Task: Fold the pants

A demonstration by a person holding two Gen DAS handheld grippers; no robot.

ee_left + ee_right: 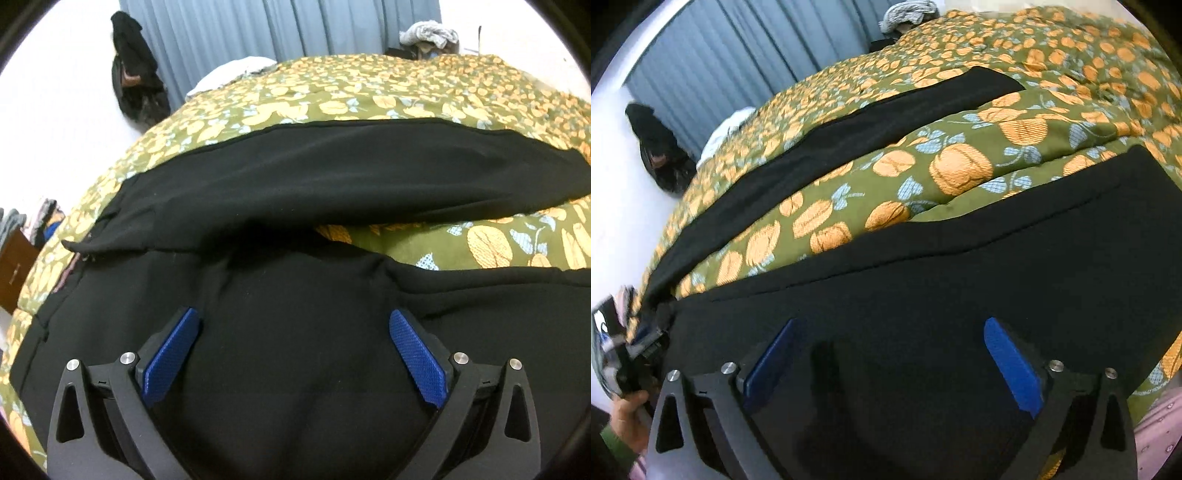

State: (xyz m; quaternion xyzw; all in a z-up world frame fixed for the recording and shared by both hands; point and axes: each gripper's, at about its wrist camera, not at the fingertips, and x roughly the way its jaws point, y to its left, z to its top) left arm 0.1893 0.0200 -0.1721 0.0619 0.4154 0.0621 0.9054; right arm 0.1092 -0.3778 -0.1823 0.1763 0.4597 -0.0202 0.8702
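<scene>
While the black pants (295,177) lie spread across the bed's olive bedspread (332,96) patterned with orange pumpkins, the left gripper (291,354) hangs just over the near leg with its 2 blue pads wide apart, nothing between them. The right gripper (890,362) is likewise spread wide over that same near leg, holding nothing, with the far leg (849,147) ahead of it beyond a strip of bare bedspread and grey curtains (738,55) further back.

Floral bedspread (369,96), blue curtain (258,26)
</scene>
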